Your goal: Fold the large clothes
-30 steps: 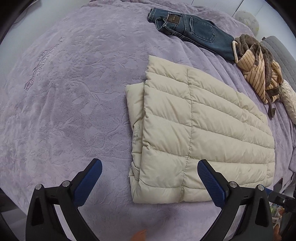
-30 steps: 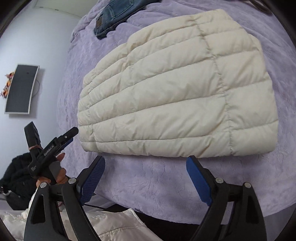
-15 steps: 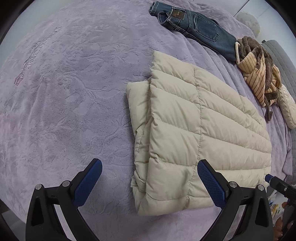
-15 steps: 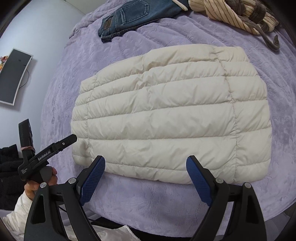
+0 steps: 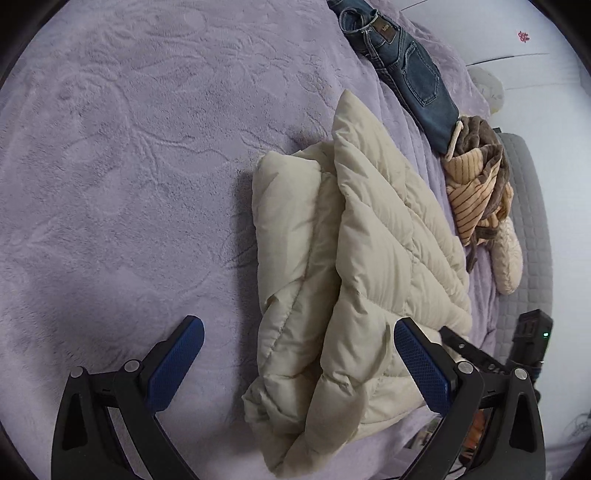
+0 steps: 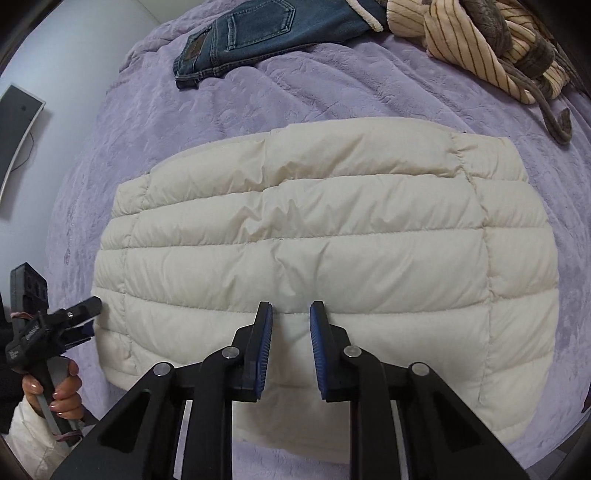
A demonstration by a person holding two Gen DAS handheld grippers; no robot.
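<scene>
Since the earlier frames the right gripper (image 6: 291, 314) has dropped onto the near edge of the cream puffer jacket (image 6: 325, 258), its fingers drawn close together over a quilted band; whether fabric is pinched, cannot tell. Left gripper (image 5: 299, 358) hangs spread wide at the jacket's layered end. Jacket lies folded on the purple bedspread (image 5: 110, 184). Beyond it: jeans (image 6: 258, 26), striped garment (image 6: 480, 44).
</scene>
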